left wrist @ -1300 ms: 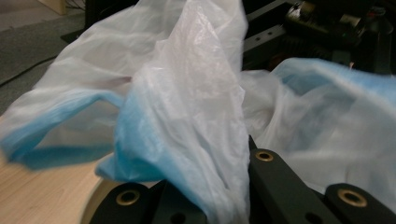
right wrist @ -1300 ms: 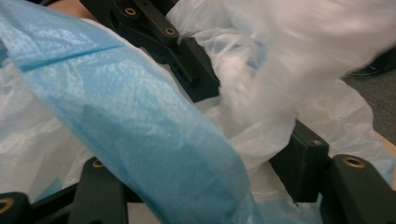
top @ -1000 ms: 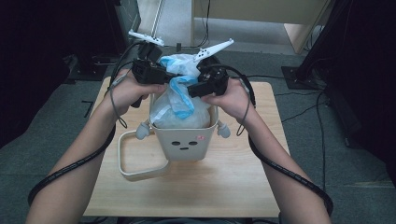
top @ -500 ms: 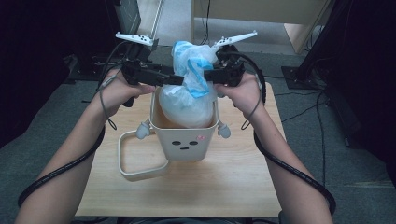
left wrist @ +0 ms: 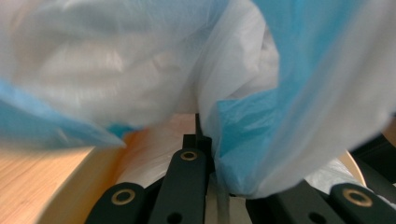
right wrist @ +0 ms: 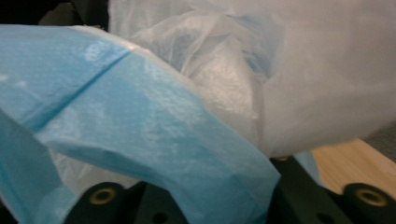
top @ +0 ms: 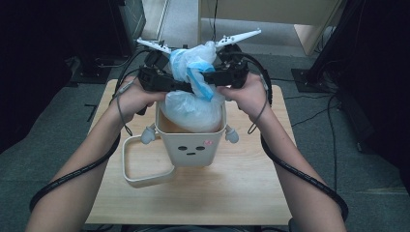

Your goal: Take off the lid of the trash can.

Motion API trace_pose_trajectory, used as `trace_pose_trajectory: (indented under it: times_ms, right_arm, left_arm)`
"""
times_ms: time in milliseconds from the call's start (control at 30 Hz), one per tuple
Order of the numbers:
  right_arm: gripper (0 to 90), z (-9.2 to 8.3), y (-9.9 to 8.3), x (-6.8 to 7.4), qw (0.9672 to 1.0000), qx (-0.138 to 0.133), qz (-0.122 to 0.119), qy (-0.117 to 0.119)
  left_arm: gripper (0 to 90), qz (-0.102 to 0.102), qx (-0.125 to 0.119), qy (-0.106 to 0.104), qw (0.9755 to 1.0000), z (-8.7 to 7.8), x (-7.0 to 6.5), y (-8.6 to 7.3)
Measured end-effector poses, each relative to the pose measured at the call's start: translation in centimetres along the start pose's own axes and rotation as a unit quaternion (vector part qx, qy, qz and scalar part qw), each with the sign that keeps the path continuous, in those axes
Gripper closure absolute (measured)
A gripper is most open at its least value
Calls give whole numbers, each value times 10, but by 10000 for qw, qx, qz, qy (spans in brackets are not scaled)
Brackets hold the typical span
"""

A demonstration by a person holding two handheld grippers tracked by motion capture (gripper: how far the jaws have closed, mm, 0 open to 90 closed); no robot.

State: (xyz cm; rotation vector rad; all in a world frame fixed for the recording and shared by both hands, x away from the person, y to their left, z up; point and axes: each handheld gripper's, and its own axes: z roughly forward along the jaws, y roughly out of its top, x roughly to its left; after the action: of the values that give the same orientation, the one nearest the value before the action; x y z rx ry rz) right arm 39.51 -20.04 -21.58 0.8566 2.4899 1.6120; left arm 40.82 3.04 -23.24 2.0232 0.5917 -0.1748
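Note:
A white plastic bag [top: 193, 110] with blue handles [top: 187, 67] bulges out of a cream bin [top: 193, 151] that has a small face on its front. My left gripper [top: 180, 87] is shut on the bag's gathered top from the left; up close, blue and white film [left wrist: 243, 140] is pinched at its jaws [left wrist: 205, 137]. My right gripper [top: 209, 77] meets it from the right and is shut on a blue handle [right wrist: 140, 121]. Its jaws [right wrist: 210, 196] have just been opening a little, with the film still between and over them.
The bin stands mid-table on a light wooden table [top: 241, 193]. A cream rectangular ring [top: 145, 178] lies against the bin's left side. Cables trail from both grippers along the forearms. Dark furniture and a grey floor surround the table.
Both grippers have risen a little and drawn the bag's blue top upward. The bag now stands taller out of the bin, its top bunched between the two grippers.

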Motion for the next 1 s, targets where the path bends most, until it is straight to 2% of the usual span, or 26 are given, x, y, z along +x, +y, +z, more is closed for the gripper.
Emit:
trace_pose_trajectory:
  times_ms: [200, 300, 367, 400, 500, 567, 633, 700, 767, 867, 1000]
  right_arm:
    - [510, -10, -7, -12, 9997, -27, 257, 3]
    - [436, -16, -10, -15, 9990, -91, 340, 273]
    - [397, -14, -13, -15, 9973, -72, 402, 604]
    - [381, -11, -13, -13, 9970, 5, 376, 674]
    - [339, 0, -15, -7, 9984, 263, 133, 493]
    - [337, 8, -15, -4, 9986, 379, -6, 367]
    - [342, 13, -15, -2, 9984, 450, -88, 321]
    - [397, 17, -15, 0, 9981, 457, -140, 379]
    - [496, 20, -15, 1, 9978, 478, -219, 404]
    - [597, 20, -15, 2, 9976, 358, -306, 516]
    - [662, 22, -16, 4, 9969, 400, -383, 568]
  left_arm:
    - [882, -43, -22, 281, 9996, -9, 8, -2]
    - [882, -162, -145, 371, 9991, -14, 13, -2]
    - [882, -259, -255, 314, 9988, -15, 14, -1]
    - [882, -255, -264, 238, 9990, -15, 13, 0]
    - [882, -170, -263, 87, 9995, -11, 7, 4]
    - [882, -89, -196, 35, 9998, -9, 4, 5]
    - [882, -56, -178, -123, 9997, -6, -1, 6]
    - [882, 131, -29, -21, 9999, -3, -6, 8]
    - [882, 89, -33, -8, 10000, -3, -6, 8]
    - [883, -30, -102, -144, 9998, -5, -1, 8]
    - [881, -14, -26, -165, 9999, -9, 1, 7]
